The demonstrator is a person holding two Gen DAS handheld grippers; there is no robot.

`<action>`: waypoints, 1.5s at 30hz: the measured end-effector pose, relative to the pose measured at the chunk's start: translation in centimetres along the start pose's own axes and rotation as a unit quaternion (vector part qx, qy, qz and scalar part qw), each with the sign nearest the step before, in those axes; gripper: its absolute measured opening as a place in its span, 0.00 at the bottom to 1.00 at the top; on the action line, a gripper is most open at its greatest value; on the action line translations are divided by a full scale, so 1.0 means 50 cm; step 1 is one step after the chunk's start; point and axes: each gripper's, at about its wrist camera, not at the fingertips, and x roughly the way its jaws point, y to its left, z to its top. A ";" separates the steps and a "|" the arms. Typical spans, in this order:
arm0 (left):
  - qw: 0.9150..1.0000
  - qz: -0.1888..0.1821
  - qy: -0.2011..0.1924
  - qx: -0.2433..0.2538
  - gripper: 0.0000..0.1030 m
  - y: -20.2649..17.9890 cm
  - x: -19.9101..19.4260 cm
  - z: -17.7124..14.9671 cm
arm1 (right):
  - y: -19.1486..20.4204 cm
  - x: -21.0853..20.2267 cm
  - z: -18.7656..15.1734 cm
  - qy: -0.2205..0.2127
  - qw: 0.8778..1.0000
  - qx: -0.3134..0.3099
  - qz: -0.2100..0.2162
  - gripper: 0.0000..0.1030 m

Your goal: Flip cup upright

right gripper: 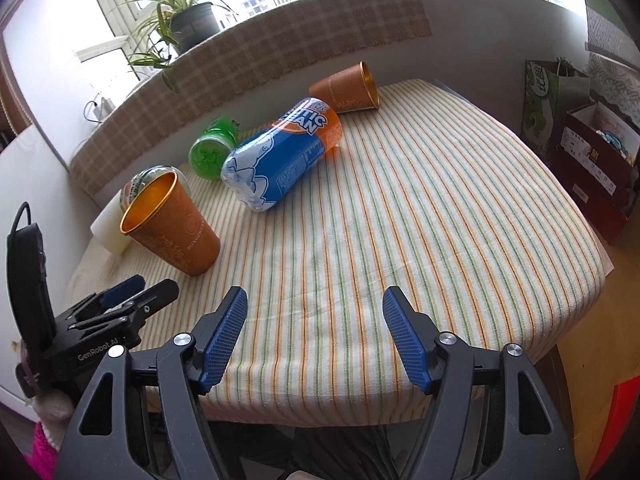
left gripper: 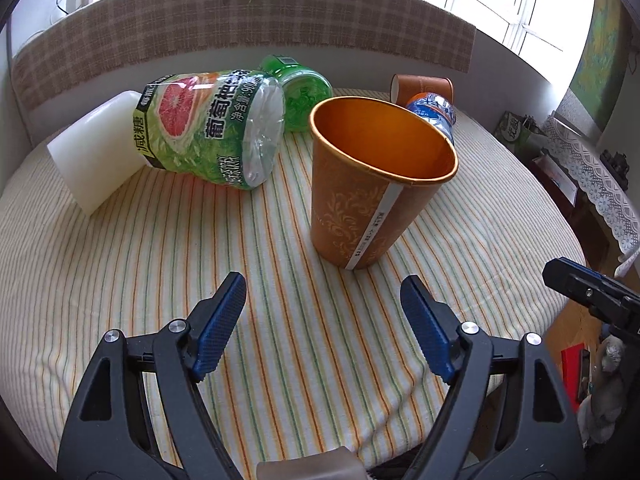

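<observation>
the orange cup (left gripper: 372, 184) stands upright on the striped tablecloth (left gripper: 160, 240), just ahead of the left gripper (left gripper: 324, 320), not touching it. its jaws are spread apart and empty. the right gripper (right gripper: 316, 328) is spread too, well apart from the cup

— Setting?
— A lived-in home room. Evidence: table (right gripper: 440, 208) under a striped cloth; plaid fabric (right gripper: 280, 52) draped over the ledge along its far edge; potted spider plant (right gripper: 188, 24) on the windowsill.

— Further items?
— Lace-trimmed cloth (left gripper: 600, 184) on furniture off the table's right edge; green shopping bag (right gripper: 552, 100) and open cardboard box (right gripper: 600, 152) on the floor; drink bottles (right gripper: 280, 152) and paper cups (right gripper: 348, 88) lying near the far edge.
</observation>
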 end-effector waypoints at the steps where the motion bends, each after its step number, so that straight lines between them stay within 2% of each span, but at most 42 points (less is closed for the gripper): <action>1: 1.000 0.002 -0.009 -0.007 0.80 0.006 -0.011 -0.003 | 0.008 -0.004 0.004 -0.008 1.000 -0.009 -0.002 0.68; 6: 0.996 0.028 -0.085 -0.030 0.80 0.025 -0.083 -0.007 | 0.052 -0.028 0.021 -0.059 0.997 -0.056 -0.012 0.68; 8: 0.991 0.041 -0.121 -0.032 0.87 0.028 -0.118 -0.006 | 0.066 -0.036 0.026 -0.079 0.994 -0.071 -0.012 0.68; 10: 0.985 0.054 -0.163 -0.033 0.97 0.030 -0.154 -0.006 | 0.079 -0.042 0.030 -0.098 0.992 -0.082 -0.013 0.71; 12: 0.976 0.073 -0.202 -0.029 0.99 0.028 -0.187 -0.006 | 0.089 -0.046 0.033 -0.116 0.989 -0.090 -0.013 0.81; 15: 0.967 0.093 -0.235 -0.028 0.99 0.028 -0.219 0.004 | 0.099 -0.051 0.034 -0.139 0.986 -0.093 -0.018 0.81; 21: 0.961 0.106 -0.253 -0.038 0.99 0.041 -0.244 0.010 | 0.108 -0.051 0.036 -0.145 0.985 -0.091 -0.013 0.81; 45: 0.961 0.112 -0.251 -0.034 0.99 0.032 -0.253 0.005 | 0.112 -0.052 0.040 -0.140 0.987 -0.079 -0.009 0.81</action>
